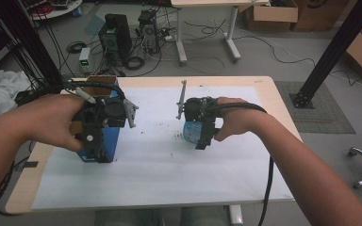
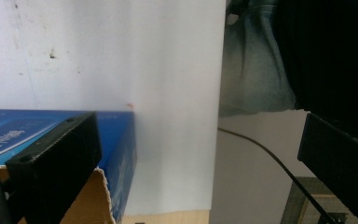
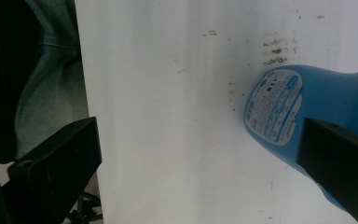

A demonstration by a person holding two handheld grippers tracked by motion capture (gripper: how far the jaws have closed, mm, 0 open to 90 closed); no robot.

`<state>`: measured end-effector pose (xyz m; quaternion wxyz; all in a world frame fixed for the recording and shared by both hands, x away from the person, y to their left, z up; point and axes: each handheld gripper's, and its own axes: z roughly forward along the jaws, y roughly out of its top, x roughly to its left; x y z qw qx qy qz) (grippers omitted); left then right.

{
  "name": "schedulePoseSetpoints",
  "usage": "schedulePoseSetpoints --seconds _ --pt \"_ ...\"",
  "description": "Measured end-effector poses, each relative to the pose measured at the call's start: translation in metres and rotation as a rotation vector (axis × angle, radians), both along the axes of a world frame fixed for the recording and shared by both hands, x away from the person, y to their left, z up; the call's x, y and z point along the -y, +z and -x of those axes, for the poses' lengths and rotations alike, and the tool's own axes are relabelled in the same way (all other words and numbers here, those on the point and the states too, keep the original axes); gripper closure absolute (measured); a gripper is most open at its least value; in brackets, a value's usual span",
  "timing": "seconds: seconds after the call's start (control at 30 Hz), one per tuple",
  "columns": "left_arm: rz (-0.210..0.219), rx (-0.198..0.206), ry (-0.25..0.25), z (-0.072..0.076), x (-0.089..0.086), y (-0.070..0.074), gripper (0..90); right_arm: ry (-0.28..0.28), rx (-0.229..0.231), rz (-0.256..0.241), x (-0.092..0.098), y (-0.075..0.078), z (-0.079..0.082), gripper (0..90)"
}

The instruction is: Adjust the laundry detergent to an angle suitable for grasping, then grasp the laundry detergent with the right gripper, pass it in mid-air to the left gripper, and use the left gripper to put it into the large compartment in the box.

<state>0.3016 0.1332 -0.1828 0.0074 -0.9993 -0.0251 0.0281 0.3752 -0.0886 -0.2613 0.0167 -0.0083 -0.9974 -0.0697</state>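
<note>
A blue cardboard box point(image 1: 112, 141) with a torn-open brown top stands on the white sheet at the left. My left gripper point(image 1: 96, 141) hovers over it. In the left gripper view the box point(image 2: 121, 140) lies under the left jaw, and the gripper point(image 2: 198, 130) is open with nothing between its jaws. A blue plastic bottle point(image 1: 191, 132) lies on the sheet near the middle, partly hidden by my right gripper point(image 1: 202, 136). The right gripper view shows the labelled bottle point(image 3: 326, 98) beneath the right jaw. That gripper point(image 3: 200, 133) is also open, over bare paper.
A white paper sheet point(image 1: 160, 169) covers most of the wooden table point(image 1: 268, 94). Beyond the far edge are computer towers point(image 1: 115, 35), cables and cardboard boxes point(image 1: 268, 14) on the floor. A black frame post point(image 1: 330, 52) stands at the right.
</note>
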Motion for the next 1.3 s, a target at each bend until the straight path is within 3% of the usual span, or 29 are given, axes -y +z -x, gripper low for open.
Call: schedulePoseSetpoints --seconds 0.37,1.0,1.13,1.3 --pt "0.008 0.003 0.008 -0.006 0.0018 -0.0005 0.2 -0.007 0.01 0.001 0.0036 0.0011 0.0015 0.0" --pt "0.024 0.006 0.01 -0.0011 -0.0008 -0.0049 0.2 0.003 0.016 0.007 0.0007 -0.0003 0.0032 0.0" --pt "-0.002 0.003 0.01 -0.001 0.0011 -0.0059 0.2 0.008 0.016 -0.001 0.001 0.0003 0.0051 0.0" --pt "0.011 0.003 0.007 -0.0009 0.0027 -0.0039 0.2 0.006 0.016 0.003 0.0026 -0.0004 0.007 0.0"
